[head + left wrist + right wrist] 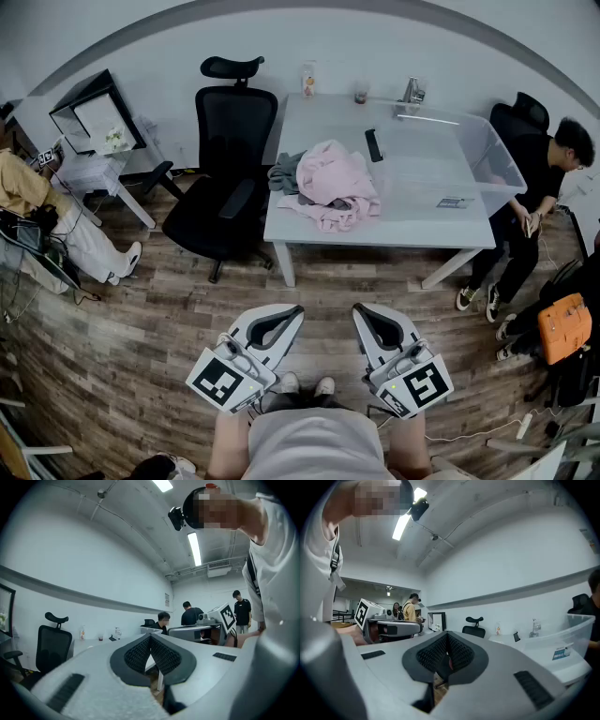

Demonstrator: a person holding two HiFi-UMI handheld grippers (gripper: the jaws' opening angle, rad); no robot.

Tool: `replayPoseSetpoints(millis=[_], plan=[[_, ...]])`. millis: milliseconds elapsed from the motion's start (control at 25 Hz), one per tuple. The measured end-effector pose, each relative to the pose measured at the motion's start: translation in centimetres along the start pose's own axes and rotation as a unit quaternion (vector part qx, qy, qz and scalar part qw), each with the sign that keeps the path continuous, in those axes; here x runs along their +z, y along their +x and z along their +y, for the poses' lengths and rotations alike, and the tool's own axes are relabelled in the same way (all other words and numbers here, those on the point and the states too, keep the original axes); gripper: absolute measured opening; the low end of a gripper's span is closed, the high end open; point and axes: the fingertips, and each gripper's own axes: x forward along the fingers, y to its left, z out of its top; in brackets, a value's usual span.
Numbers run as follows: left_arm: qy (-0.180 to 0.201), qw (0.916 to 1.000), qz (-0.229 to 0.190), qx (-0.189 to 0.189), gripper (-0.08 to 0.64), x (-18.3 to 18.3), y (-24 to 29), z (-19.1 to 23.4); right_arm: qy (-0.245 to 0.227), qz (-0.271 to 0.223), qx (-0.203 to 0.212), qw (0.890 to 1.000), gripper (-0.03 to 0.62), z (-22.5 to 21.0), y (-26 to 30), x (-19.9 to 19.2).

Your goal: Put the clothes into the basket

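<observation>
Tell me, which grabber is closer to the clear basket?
Right. The right gripper hangs before the table, with the basket up to its right; the left gripper sits farther left.

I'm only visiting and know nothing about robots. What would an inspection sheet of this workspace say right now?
Surface: white table, mostly bare at the front.
Job's things: pile of clothes, pink over grey, lies on the table; clear basket stands at the table's right end, with no clothes in it.
Clutter: dark flat device, bottle and cup near the far edge.
Grippers: left gripper and right gripper are both shut and empty, held level over the floor, short of the table.
Cables: white cable runs across the floor at lower right.
Surroundings: black office chair, wood-look floor, orange bag, people at both sides.
</observation>
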Motion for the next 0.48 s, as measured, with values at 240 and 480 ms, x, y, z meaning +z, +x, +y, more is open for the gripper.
replayPoseSetpoints(millis=[240, 480], plan=[[-0.004, 1.0, 0.004, 0.002, 0.005, -0.24, 0.41, -0.75, 0.004, 0.002, 0.006, 1.0, 0.005, -0.12, -0.57, -0.19], [0.002, 0.9999, 0.004, 0.011, 0.005, -0.09, 0.5, -1.14, 0.017, -0.014, 0.012, 1.0, 0.005, -0.39, -0.74, 0.14]])
